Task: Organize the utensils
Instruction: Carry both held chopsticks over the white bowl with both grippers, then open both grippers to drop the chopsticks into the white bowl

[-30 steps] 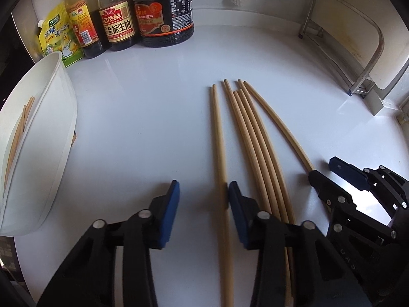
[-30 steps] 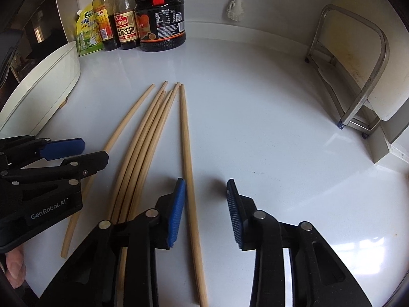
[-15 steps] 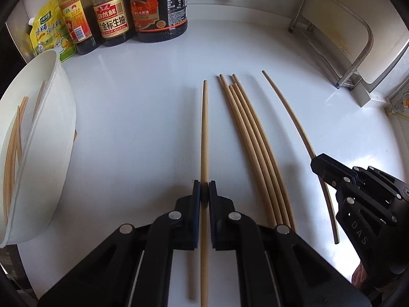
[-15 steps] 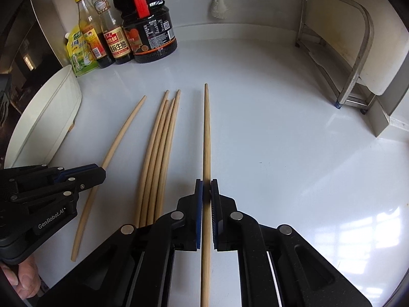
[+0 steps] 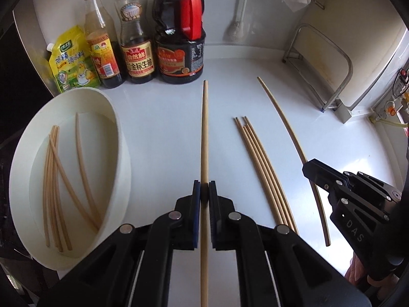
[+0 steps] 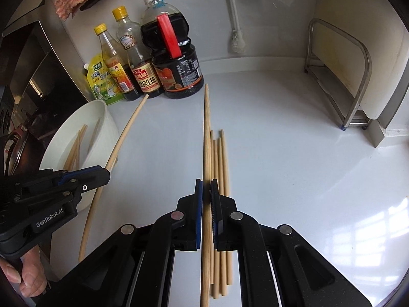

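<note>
My left gripper (image 5: 204, 194) is shut on a wooden chopstick (image 5: 204, 133), held above the white counter and pointing toward the bottles. My right gripper (image 6: 206, 194) is shut on a second chopstick (image 6: 206, 128), lifted over several loose chopsticks (image 6: 222, 163) lying side by side on the counter. In the left wrist view those loose chopsticks (image 5: 258, 168) lie between the two grippers, and the right gripper (image 5: 315, 170) with its chopstick (image 5: 281, 117) shows at the right. A white oval bowl (image 5: 122, 153) at the left holds several chopsticks (image 5: 57, 179). The left gripper (image 6: 102, 176) appears in the right wrist view beside the bowl (image 6: 102, 112).
Three sauce bottles (image 5: 179, 51) and a yellow-green pouch (image 5: 71, 61) stand along the back wall. A metal rack (image 6: 352, 81) stands at the right against the wall. A brush (image 6: 236, 41) hangs on the back wall. A dark stove edge (image 6: 38, 76) borders the left.
Both grippers went from open around a chopstick on the counter to shut on it. Each has since lifted its chopstick up, away from the loose ones.
</note>
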